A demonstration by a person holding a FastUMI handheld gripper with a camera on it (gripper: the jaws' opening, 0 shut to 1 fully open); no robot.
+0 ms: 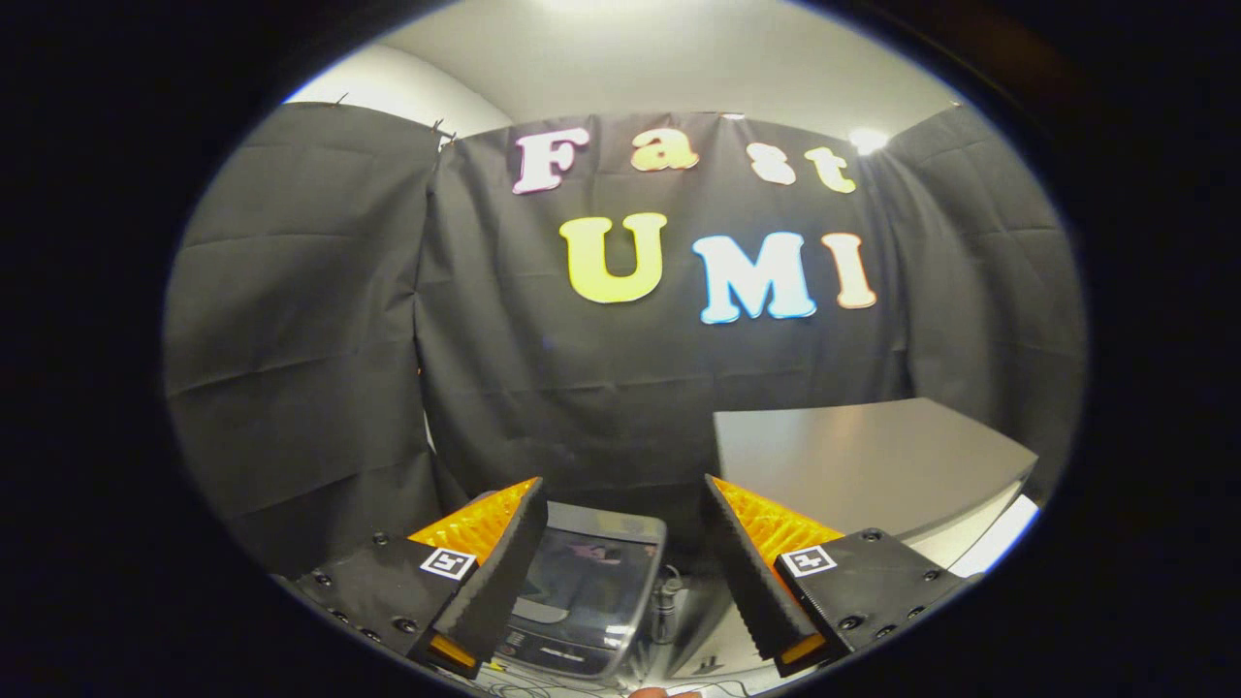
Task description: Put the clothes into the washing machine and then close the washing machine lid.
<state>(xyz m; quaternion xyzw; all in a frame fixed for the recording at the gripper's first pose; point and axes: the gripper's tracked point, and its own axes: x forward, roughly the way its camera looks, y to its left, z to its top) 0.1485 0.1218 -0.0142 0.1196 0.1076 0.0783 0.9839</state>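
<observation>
Gripper (625,528) held high w/ fingers spread wide, nothing between them but air. Washing machine (582,591) seen low between the fingers, well below; lid (587,572) looks down, dark see-thru panel w/ something pinkish behind it, maybe clothes, too dim to be sure. Fits either end: lid shut over a loaded tub, or shut before loading. Step in hand can't be settled from this. Grey table (873,465) just right of machine, top bare where visible. Cables (669,606) hang between machine and table, possible snag. Black cloth wall (310,339) close behind.
</observation>
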